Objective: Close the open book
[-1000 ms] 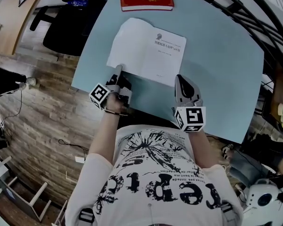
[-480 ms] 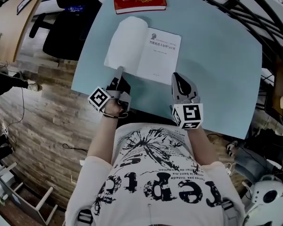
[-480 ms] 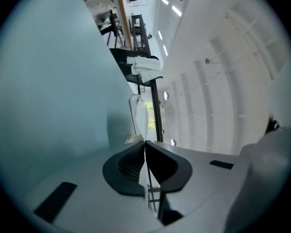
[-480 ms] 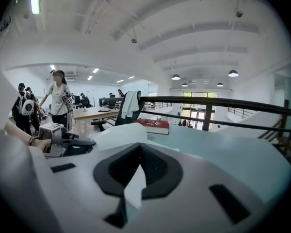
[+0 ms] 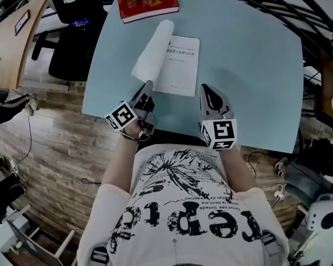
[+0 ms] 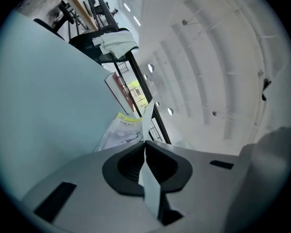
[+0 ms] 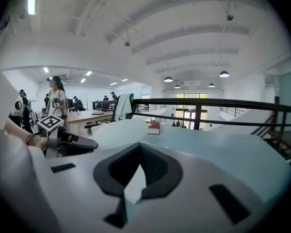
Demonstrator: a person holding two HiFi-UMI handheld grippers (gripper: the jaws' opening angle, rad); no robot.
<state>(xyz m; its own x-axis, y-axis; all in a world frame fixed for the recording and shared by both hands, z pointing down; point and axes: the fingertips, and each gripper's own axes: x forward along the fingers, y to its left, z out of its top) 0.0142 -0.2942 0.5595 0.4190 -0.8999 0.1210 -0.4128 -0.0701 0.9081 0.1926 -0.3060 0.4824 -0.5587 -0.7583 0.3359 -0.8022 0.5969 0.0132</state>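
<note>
Left claw [image 5: 147,87]: clenched on the near edge of the raised white paper leaf [image 5: 153,51], centre-left of the head view.
Leaf risk: it is held only by a thin edge, so it could crease, tear or slip free if it is dragged sideways rather than swung over the spine.
White open book [image 5: 182,65]: lies on the pale blue tabletop [image 5: 255,65], upper centre. Nothing visibly pins it, so it may slide or lift with the leaf.
Right claw [image 5: 205,92]: clenched on nothing, just beside the book's near right corner. Contact cannot be told.
Red hardcover book [image 5: 148,3]: upper left, with a gold emblem and unreadable lettering.
Title page: a few dark printed lines, too small to read.
White shirt [image 5: 183,204]: large black letters, not reliably legible.
</note>
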